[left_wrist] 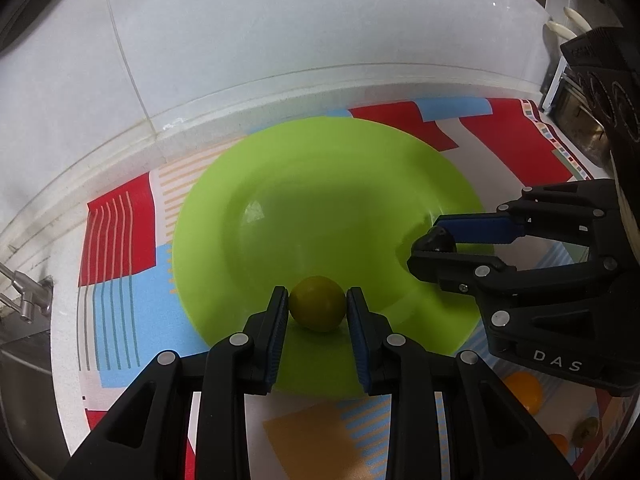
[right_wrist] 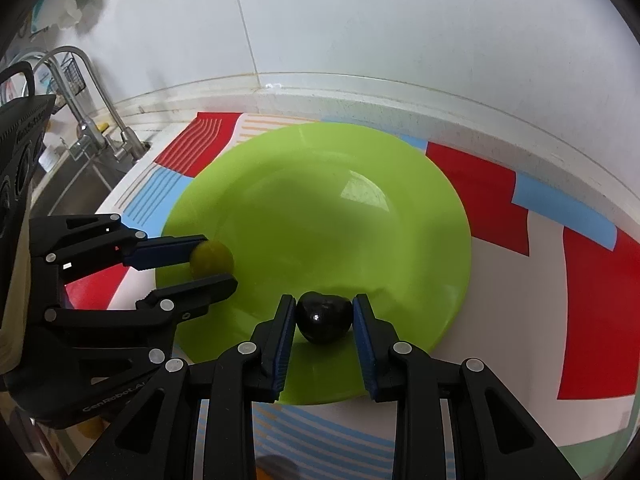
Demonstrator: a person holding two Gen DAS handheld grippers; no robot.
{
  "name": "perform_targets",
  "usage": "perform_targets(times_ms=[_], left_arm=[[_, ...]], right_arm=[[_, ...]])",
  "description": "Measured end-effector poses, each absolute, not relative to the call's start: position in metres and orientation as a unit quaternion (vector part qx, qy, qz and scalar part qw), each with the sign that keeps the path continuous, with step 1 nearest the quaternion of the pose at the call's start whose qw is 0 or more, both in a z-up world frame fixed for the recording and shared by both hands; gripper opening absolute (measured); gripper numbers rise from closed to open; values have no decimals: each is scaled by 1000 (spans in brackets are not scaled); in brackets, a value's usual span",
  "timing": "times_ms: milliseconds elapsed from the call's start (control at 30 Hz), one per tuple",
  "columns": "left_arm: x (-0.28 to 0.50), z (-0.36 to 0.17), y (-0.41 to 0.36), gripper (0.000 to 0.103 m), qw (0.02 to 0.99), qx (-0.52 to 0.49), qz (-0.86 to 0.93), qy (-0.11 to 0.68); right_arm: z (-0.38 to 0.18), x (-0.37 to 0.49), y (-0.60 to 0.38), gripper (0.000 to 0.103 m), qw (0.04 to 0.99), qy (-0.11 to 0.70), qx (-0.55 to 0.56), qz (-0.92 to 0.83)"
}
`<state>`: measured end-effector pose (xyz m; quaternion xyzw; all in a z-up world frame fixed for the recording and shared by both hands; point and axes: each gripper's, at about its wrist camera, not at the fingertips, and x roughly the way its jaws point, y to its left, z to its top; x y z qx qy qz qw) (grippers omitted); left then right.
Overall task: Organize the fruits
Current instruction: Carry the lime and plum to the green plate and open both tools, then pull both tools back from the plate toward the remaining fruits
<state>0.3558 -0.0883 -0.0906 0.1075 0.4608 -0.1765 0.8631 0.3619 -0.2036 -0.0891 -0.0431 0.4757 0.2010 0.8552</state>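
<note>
A green plate [left_wrist: 320,168] [right_wrist: 320,184] lies on a patterned mat. My left gripper [left_wrist: 317,300] [right_wrist: 214,260] is shut on a small yellow-green fruit [left_wrist: 317,304] [right_wrist: 212,257], which rests on the plate's near left part. My right gripper [right_wrist: 324,312] [left_wrist: 434,246] is shut on a small dark fruit [right_wrist: 324,317] [left_wrist: 439,239], which sits on the plate's near right part. The rest of the plate holds nothing.
An orange fruit [left_wrist: 524,390] and another small fruit [left_wrist: 558,442] lie on the mat [left_wrist: 120,304] at the lower right of the left wrist view. A faucet [right_wrist: 92,128] and sink are to the left. A tiled wall [right_wrist: 360,32] runs behind the counter.
</note>
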Motion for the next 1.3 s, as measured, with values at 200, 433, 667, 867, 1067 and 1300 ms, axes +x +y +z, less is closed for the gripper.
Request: perform_targets(times_ms=[200, 433, 667, 867, 1067, 1300], left_arm=[[355, -83, -86, 34, 868, 99, -173, 455], [325, -52, -76, 42, 889, 86, -168, 418], [272, -17, -70, 54, 907, 68, -169, 379], [229, 1, -70, 63, 917, 65, -167, 356], [187, 14, -66, 68, 926, 66, -158, 336], [147, 17, -60, 73, 935, 72, -135, 319]], right_arm=[[-90, 362, -205, 35, 857, 475, -29, 199], [-66, 338, -209, 40, 879, 439, -22, 186], [-26, 291, -215, 40, 906, 388, -16, 169], [-3, 244, -222, 40, 920, 359, 7, 158], [10, 203, -231, 50, 931, 338, 27, 136], [11, 169, -237, 50, 934, 337, 43, 111]])
